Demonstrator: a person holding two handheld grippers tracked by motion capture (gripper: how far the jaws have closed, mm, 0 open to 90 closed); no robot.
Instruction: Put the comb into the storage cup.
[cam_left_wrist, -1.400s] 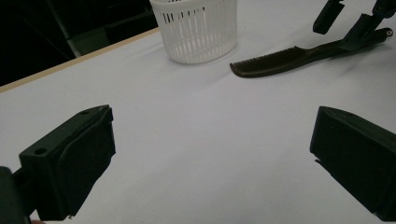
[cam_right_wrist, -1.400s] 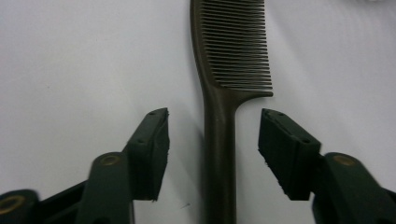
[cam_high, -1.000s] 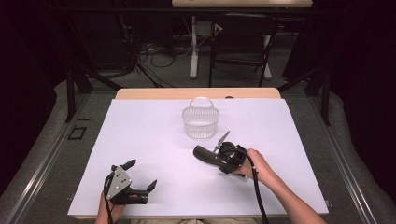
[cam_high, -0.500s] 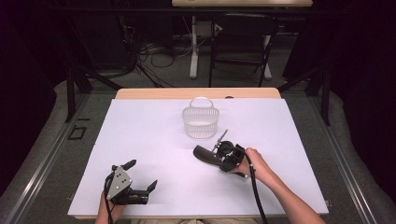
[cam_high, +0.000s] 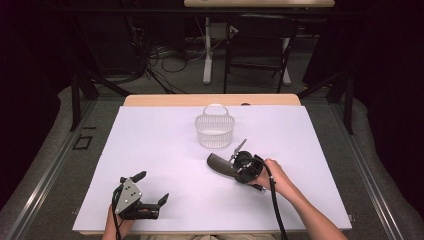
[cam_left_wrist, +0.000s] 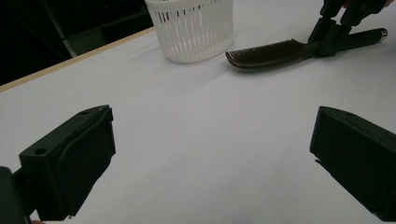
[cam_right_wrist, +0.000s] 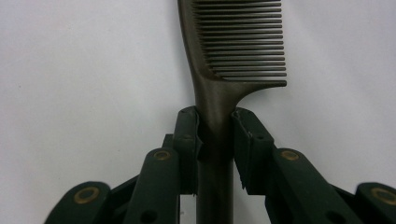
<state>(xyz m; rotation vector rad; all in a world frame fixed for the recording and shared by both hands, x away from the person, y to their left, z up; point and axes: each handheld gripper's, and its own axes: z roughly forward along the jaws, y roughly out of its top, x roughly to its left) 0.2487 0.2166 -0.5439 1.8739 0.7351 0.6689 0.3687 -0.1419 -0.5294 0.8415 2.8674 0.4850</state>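
Nearest the person, at about seven o'clock on the white table (cam_high: 165, 135), the left gripper (cam_high: 151, 188) rests with its jaws spread wide apart and nothing between them; the left gripper view shows bare tabletop in the gap. Toward five o'clock from the table's centre, the right gripper (cam_high: 231, 165) lies low over the surface, and its jaws have just been closing around the neck of a dark comb (cam_right_wrist: 224, 70). In the right gripper view the pads sit on either side of the handle, just below the teeth, seemingly touching it, so I take the comb as clamped. It lies flat on the table, teeth end pointing toward nine o'clock. Farther off, at twelve o'clock from the comb, stands a white slatted basket (cam_high: 215, 131), upright and near but not touching it.

The grip is the weak spot. Since the handle is narrow, smooth and rounded, it could roll or pivot between the pads when lifted, letting the long toothed end droop. Should it then swing toward the basket, the teeth could catch the rim or tip the light basket over.

Counted: one comb, one basket, two grippers.
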